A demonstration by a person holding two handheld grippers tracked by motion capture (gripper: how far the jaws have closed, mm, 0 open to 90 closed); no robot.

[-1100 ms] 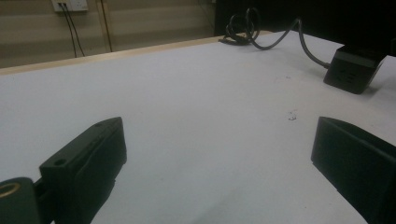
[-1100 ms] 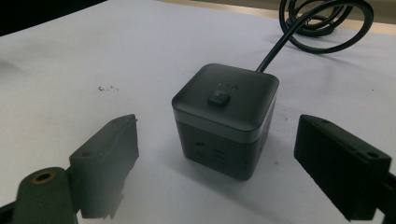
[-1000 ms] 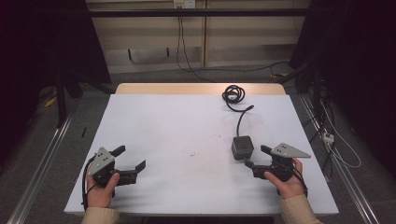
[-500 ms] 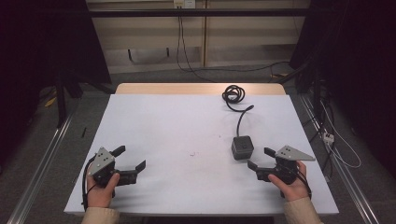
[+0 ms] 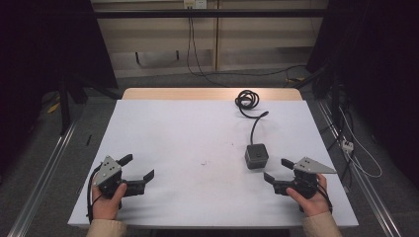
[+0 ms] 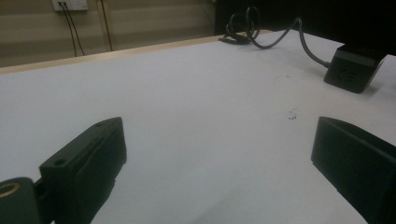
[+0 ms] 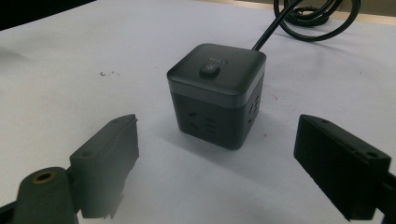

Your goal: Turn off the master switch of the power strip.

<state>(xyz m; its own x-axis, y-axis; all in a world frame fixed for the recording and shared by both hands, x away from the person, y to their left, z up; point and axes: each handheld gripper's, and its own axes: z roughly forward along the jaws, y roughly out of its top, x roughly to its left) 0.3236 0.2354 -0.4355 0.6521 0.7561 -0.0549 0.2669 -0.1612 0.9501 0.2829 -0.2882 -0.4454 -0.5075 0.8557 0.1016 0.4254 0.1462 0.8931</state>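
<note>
— Item one: cube power socket (image 5: pixel 257 156), dark grey to black, one button on its top face, outlet slots on its sides. Where does it sit?

— On the white tabletop (image 5: pixel 188 133), right of centre, standing flat and square on its base. Its black cable (image 5: pixel 255 127) leaves the far side and runs to a loose coil (image 5: pixel 246 98) by the table's far edge.

— Item two: right gripper (image 5: pixel 279 170). State?

— Jaws spread wide, nothing between the pads. It rests low at the near right of the table in the person's right hand (image 5: pixel 309 195), pointing toward the cube. The cube stands just ahead of the jaw tips, apart from them, not touched. In the right gripper view the cube (image 7: pixel 217 93) sits centred between the two black jaws and a little beyond them.

— Item three: left gripper (image 5: pixel 138 168)?

— Jaws likewise spread, empty. Held in the left hand (image 5: pixel 106 200) at the near left, well apart from the cube. In the left gripper view bare tabletop lies between its jaws, with the cube (image 6: pixel 352 67) far off at the upper right and the coil (image 6: pixel 243 25) behind it.

— Anything else on the surface?

— Small dark speck (image 5: pixel 203 162) near the middle of the table, left of the cube. Grey floor and a metal rail (image 5: pixel 44 173) lie beside the table on the left
</note>
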